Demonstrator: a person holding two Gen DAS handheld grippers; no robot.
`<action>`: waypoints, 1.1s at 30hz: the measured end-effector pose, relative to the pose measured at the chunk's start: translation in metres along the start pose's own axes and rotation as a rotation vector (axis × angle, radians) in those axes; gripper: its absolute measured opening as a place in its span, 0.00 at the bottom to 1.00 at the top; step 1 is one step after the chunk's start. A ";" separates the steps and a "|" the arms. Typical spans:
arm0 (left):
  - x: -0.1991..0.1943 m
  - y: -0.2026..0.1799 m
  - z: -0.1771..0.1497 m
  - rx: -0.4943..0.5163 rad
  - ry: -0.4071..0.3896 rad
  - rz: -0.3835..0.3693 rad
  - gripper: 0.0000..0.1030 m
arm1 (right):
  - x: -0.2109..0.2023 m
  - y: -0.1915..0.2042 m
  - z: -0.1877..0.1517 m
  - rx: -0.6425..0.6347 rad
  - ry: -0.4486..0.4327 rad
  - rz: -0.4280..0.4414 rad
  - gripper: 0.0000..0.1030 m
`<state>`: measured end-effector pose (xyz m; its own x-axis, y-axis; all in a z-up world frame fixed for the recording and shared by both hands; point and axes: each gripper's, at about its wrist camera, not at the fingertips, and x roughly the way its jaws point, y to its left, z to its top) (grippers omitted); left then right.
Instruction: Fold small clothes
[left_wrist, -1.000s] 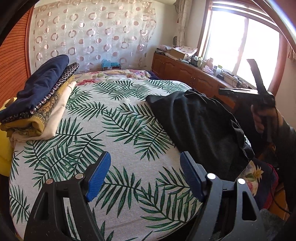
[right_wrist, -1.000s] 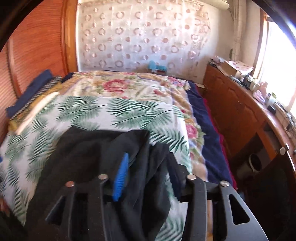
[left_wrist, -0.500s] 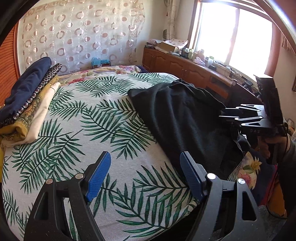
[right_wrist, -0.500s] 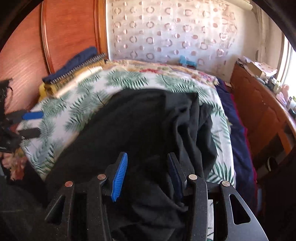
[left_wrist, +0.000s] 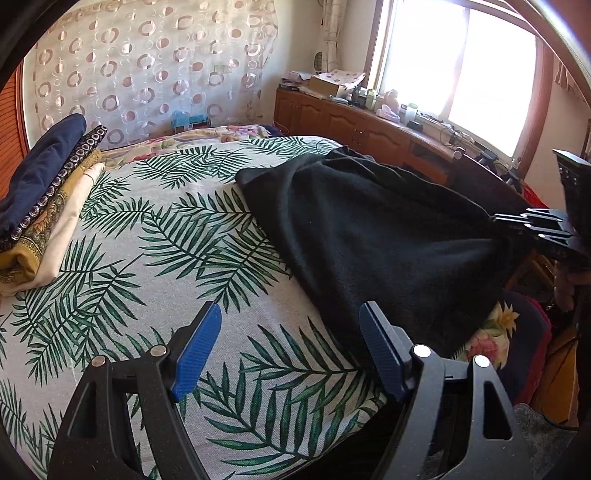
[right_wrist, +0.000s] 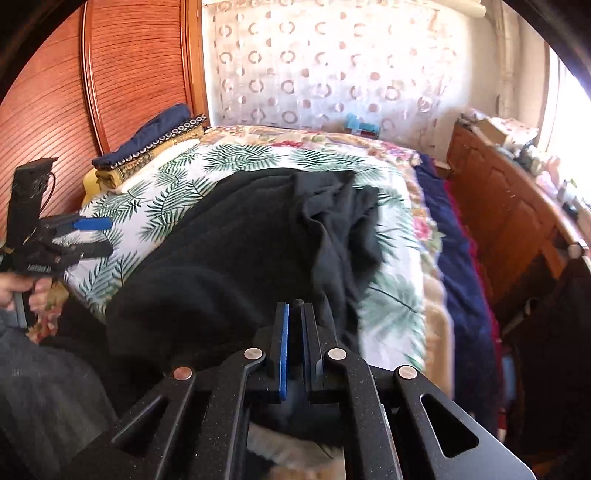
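Note:
A black garment (left_wrist: 369, 236) lies rumpled on the right half of the palm-leaf bedspread (left_wrist: 155, 236). In the right wrist view the black garment (right_wrist: 229, 251) fills the middle. My right gripper (right_wrist: 295, 306) is shut, and its blue pads pinch the garment's near edge. Seen from the left wrist, the right gripper (left_wrist: 496, 219) holds that cloth taut at the bed's right side. My left gripper (left_wrist: 290, 325) stands open above bare bedspread, its right pad close to the garment's edge, with nothing between the pads. The left gripper (right_wrist: 92, 236) also shows from the right wrist.
A stack of folded clothes (left_wrist: 40, 206) rests at the bed's left against the wooden headboard (right_wrist: 48, 103). A wooden cabinet (left_wrist: 354, 125) with clutter runs under the window. A floral quilt (right_wrist: 424, 229) and a navy blanket (right_wrist: 458, 273) hang at the bed's right side.
The right gripper's jaws closed onto the black garment's edge. It moved sideways along the bed, and the cloth now stretches toward it. The left gripper drifted a little and stayed open.

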<state>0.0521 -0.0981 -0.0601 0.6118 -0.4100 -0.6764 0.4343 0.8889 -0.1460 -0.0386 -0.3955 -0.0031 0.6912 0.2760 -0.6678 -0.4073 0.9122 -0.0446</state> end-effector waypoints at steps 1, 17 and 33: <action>0.000 -0.001 0.000 0.003 0.001 -0.001 0.76 | -0.007 -0.004 -0.004 -0.004 0.003 -0.023 0.05; 0.008 -0.002 0.002 0.004 0.010 0.004 0.76 | -0.001 -0.032 -0.035 0.069 0.100 -0.039 0.16; 0.052 0.015 0.074 0.033 -0.041 0.057 0.76 | 0.104 -0.050 0.084 0.045 -0.023 -0.007 0.42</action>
<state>0.1394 -0.1210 -0.0439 0.6625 -0.3678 -0.6525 0.4194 0.9039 -0.0837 0.1037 -0.3867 -0.0075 0.7081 0.2757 -0.6500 -0.3752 0.9268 -0.0156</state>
